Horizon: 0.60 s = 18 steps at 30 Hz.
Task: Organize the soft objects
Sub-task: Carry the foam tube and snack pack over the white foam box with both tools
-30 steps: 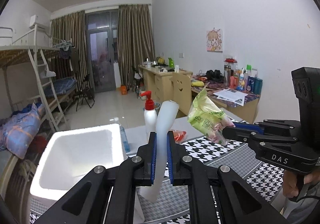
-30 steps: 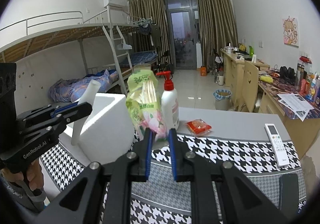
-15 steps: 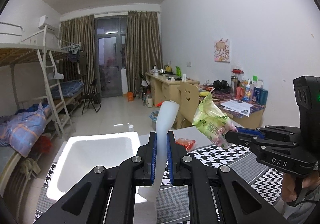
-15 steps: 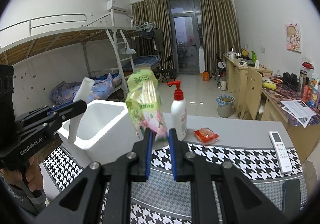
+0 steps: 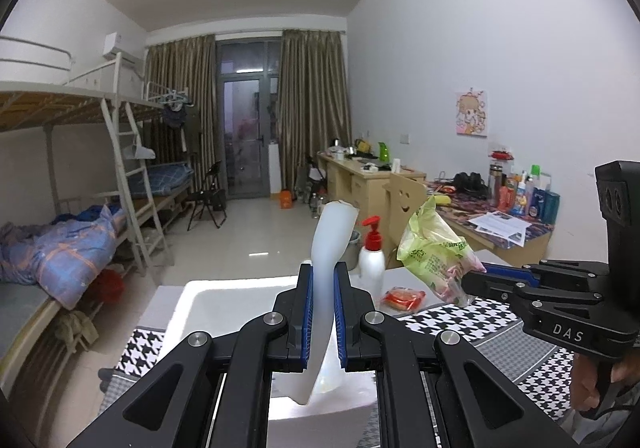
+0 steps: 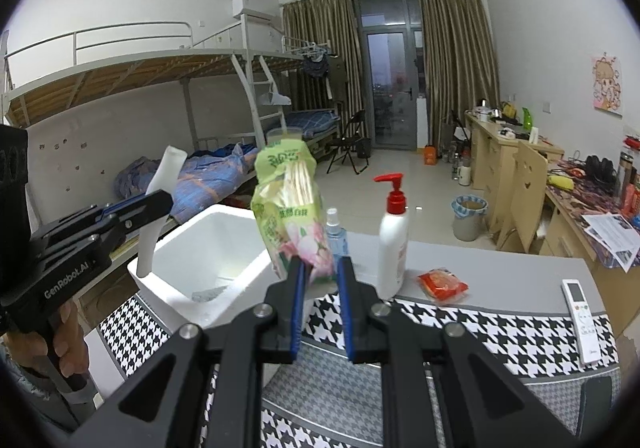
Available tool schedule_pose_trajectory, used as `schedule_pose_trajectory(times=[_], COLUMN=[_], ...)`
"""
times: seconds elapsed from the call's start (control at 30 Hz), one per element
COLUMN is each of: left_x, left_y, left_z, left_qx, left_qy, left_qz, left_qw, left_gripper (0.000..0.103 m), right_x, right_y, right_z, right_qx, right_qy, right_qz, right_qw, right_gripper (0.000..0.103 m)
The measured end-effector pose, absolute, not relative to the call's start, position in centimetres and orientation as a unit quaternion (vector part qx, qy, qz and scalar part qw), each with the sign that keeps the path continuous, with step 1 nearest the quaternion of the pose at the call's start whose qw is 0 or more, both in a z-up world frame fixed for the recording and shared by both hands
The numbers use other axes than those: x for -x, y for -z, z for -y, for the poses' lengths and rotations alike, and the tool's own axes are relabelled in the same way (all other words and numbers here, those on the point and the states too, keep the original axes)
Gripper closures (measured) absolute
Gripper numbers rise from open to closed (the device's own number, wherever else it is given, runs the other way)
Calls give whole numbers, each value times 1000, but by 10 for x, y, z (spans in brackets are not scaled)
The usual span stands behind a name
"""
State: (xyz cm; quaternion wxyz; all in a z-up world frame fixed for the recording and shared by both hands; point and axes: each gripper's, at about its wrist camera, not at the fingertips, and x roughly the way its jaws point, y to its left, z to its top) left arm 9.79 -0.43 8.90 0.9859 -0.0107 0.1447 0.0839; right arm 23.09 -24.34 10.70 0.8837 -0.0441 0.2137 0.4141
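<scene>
The table [image 6: 500, 280], with its black-and-white checked cloth, carries a white foam box [image 6: 216, 248] standing open at its left end, and both held things hang in the air beside or over it. The left tongs [image 5: 322, 312] are clenched on a soft white tube [image 5: 328, 248], which stands nearly upright, its long axis leaning slightly, with its lower end hanging over the box's open mouth. The right tongs [image 6: 318, 280] are clenched on the bottom edge of a green packet of cotton swabs [image 6: 290, 204], also held upright, just to the right of the box's near wall. Judging by this, the left hand is the nearer to a drop: its tube lies over the opening already, while the packet has to travel leftward across the box rim [image 5: 224, 284] first.
</scene>
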Motion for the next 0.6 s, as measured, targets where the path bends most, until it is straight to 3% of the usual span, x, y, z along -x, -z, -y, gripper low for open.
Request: schedule_pose_trajectory(times=[0.6], left_x=[-87], left_y=[-84], left_z=[-32], left_qx=[22], left_qy=[-133], left_qz=[-149], left_qw=[980], left_gripper=[93], right_x=[-229], right_y=[-104], right_z=[188], right_qx=[64], right_qy=[-448], right_qz=[-239], right_qw=[859], right_gripper=[83])
